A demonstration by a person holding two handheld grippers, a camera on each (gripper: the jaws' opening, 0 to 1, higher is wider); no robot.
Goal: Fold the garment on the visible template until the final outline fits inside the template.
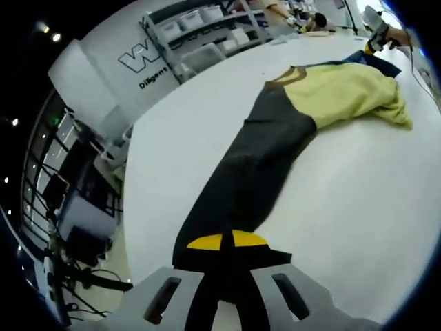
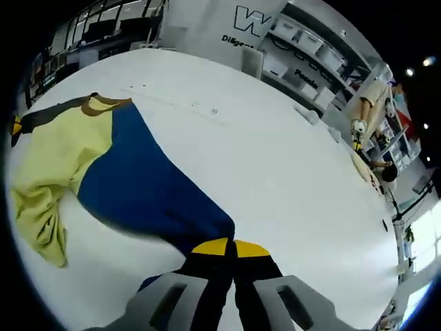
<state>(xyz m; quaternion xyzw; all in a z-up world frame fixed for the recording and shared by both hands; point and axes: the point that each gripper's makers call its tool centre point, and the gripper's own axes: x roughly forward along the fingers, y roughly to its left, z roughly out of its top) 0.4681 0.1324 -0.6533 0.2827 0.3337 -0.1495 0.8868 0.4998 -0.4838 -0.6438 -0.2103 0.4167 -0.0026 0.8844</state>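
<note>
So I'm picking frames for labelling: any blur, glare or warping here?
Left gripper view: table edge bows from fisheye, garment fairly sharp, no glare. Right gripper view: blue sleeve edge near the tongs looks smeared, ceiling lamp flares upper right.

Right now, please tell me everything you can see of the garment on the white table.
The garment is a soft long-sleeved top in three colours: a pale yellow body, a dark grey sleeve, a blue sleeve, and a brown collar. It lies stretched across the white table, the yellow part bunched and wrinkled. The left claw is shut on the grey sleeve's end, the right claw on the blue sleeve's end; each pinched cuff looks black below a yellow band.
</note>
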